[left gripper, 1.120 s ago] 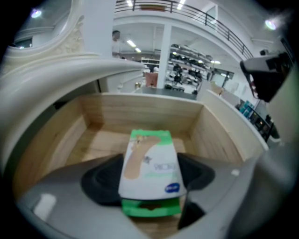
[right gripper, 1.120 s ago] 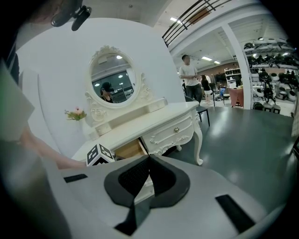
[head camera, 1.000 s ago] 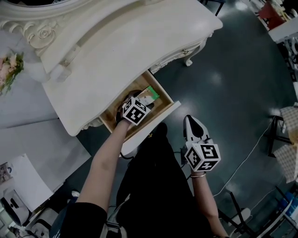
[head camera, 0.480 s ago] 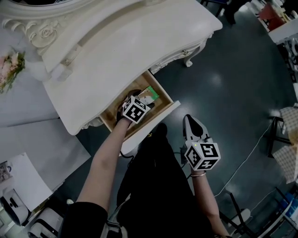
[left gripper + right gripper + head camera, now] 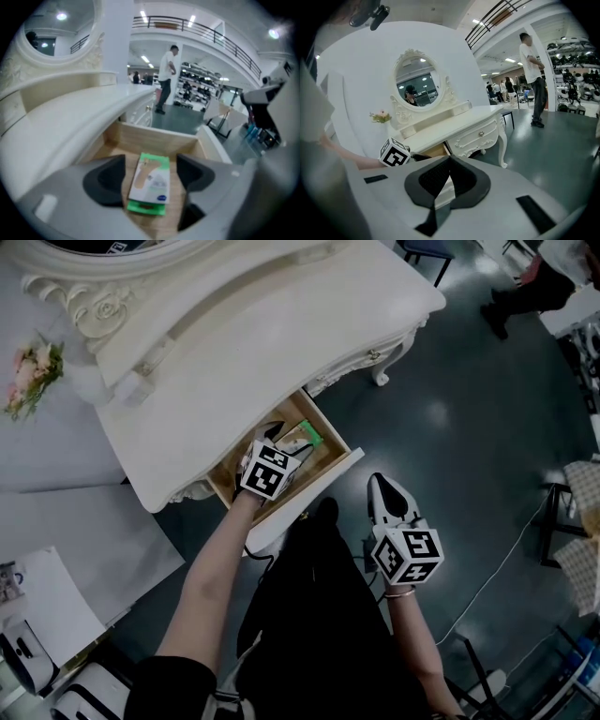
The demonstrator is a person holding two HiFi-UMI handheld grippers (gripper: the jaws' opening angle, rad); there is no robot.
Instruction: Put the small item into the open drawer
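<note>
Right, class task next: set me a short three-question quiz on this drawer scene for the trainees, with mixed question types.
1. True or false: the right gripper holds the green and white packet.
2. Where does the packet lie? A on the dressing table top; B on the drawer floor; C on the room's floor.
3. Fill in: the right gripper's jaws are ___.
Key: 1 false, it lies untouched between the closing jaws of the left gripper. 2 B. 3 together.
</note>
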